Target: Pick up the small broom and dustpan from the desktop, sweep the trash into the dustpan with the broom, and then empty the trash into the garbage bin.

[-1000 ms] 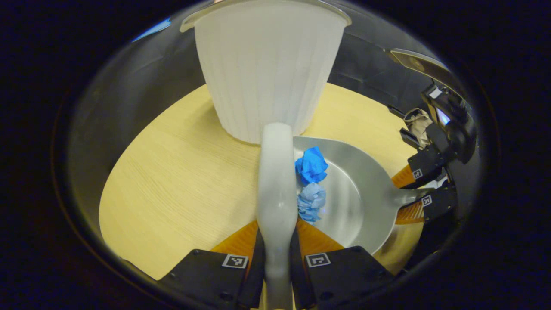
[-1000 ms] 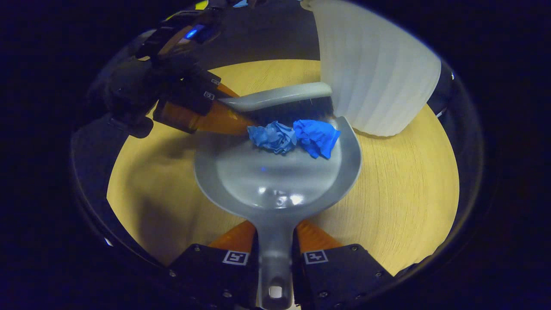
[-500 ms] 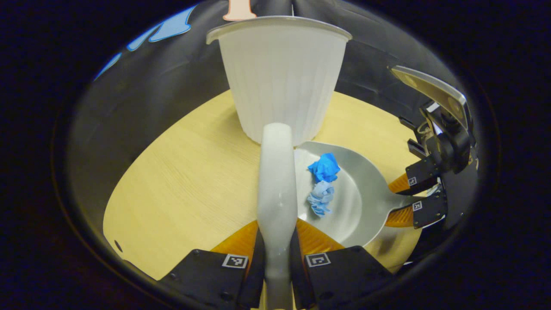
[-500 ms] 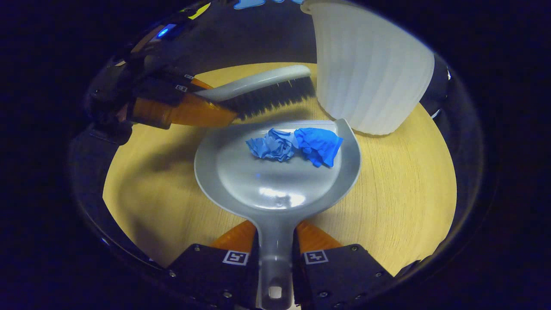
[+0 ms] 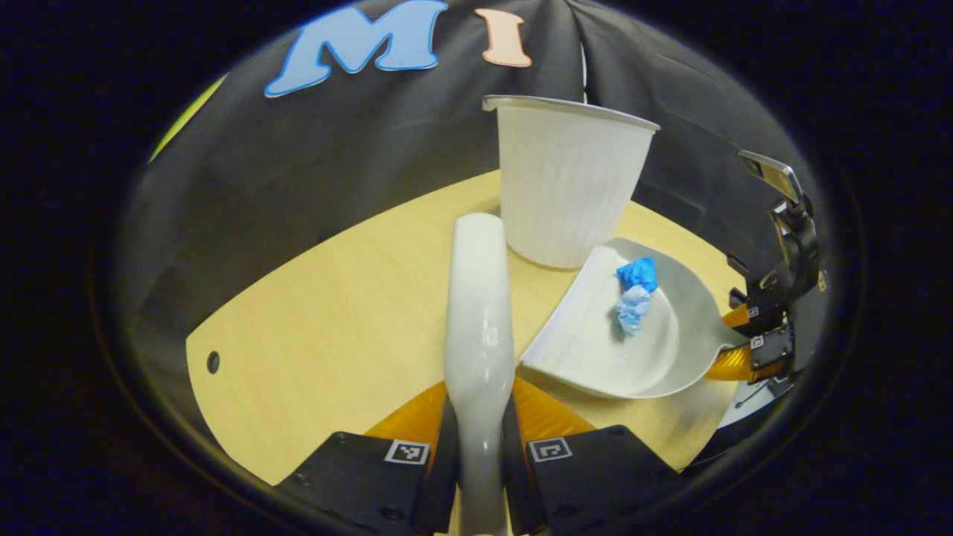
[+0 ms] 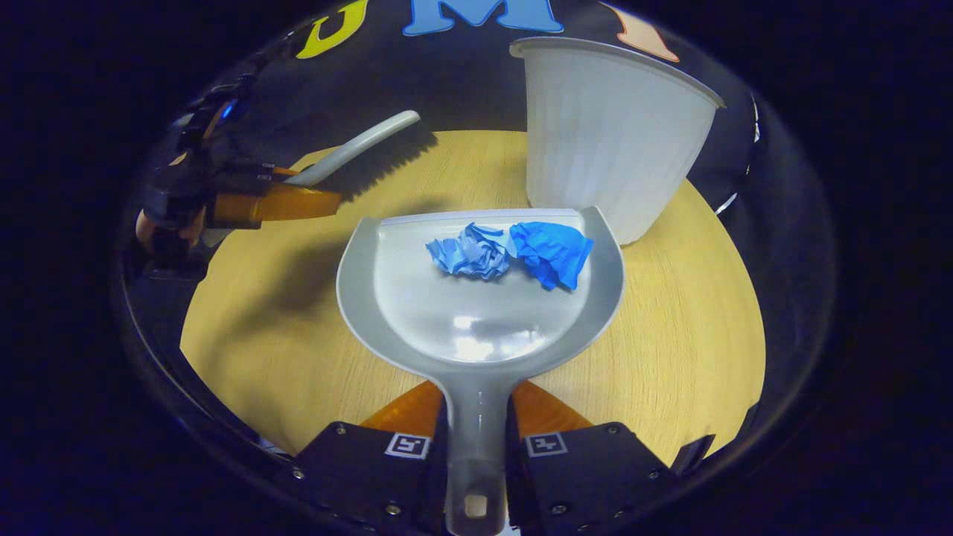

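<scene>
- While the right gripper (image 6: 476, 447) pinches the handle at bottom centre of its own view, the grey plastic dustpan (image 6: 476, 313) runs straight ahead from its jaws, the open lip farthest from them.
- Two crumpled blue paper wads (image 6: 510, 251) lie just inside that lip, touching each other.
- The ribbed white plastic garbage bin (image 6: 610, 134) stands upright just beyond the lip, in the upper right of that view, open rim well above the pan.
- The right-hand gripper is the nearer one; I'd judge the pan must rise above the rim, lip leading.
- The left gripper (image 5: 478, 447) clamps the handle of the small grey broom (image 5: 480, 298), whose long axis points up the frame, left of the bin (image 5: 566, 186).
- The pale wooden desktop (image 5: 335, 335) lies beneath.
</scene>
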